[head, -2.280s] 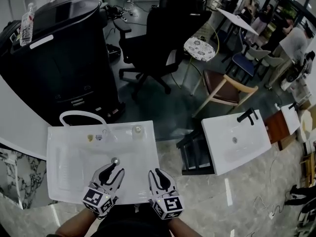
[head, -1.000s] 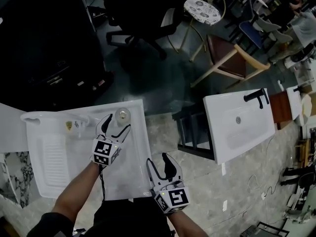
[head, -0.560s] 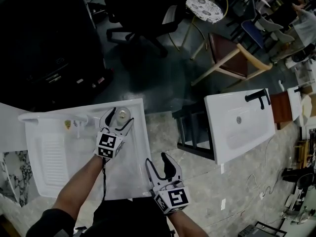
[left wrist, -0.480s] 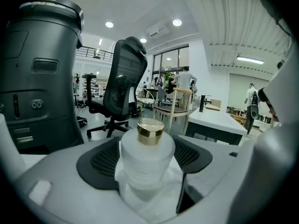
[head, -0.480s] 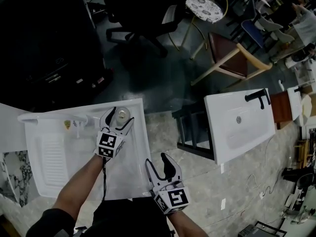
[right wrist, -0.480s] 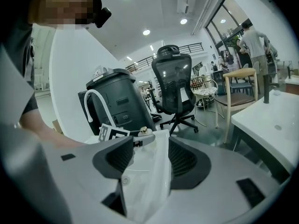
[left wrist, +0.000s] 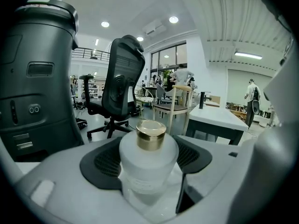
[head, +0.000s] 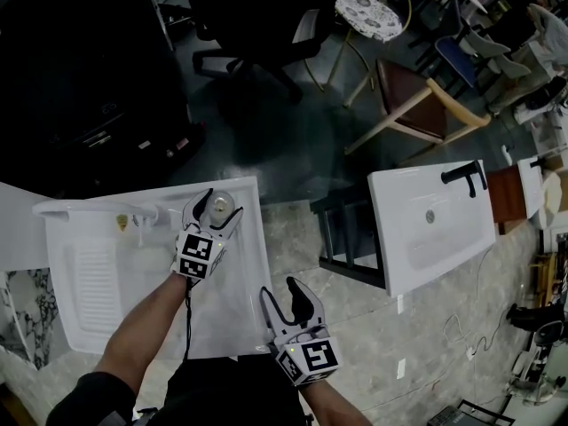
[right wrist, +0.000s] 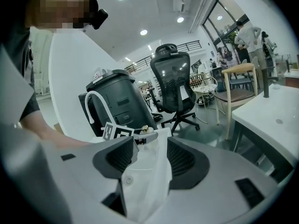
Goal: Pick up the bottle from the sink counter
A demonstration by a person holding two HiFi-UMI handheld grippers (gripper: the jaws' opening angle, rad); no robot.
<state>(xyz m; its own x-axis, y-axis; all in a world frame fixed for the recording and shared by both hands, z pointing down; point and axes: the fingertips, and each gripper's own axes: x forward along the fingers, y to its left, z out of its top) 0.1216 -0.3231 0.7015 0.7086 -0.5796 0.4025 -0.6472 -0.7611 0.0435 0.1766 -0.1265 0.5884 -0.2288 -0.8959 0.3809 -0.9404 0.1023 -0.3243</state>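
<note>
Sink counter [head: 102, 313]: bottle [left wrist: 148, 164] within left gripper [head: 223, 204]

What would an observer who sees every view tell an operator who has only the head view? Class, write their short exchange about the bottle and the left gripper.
Operator: From above the bottle is only a pale disc. What closes it?
Observer: The left gripper view shows a gold cap on the frosted bottle.
Operator: Is the left gripper shut on it?
Observer: No. On the left gripper the jaws stand apart, one dark pad at each side of the upright bottle.
</note>
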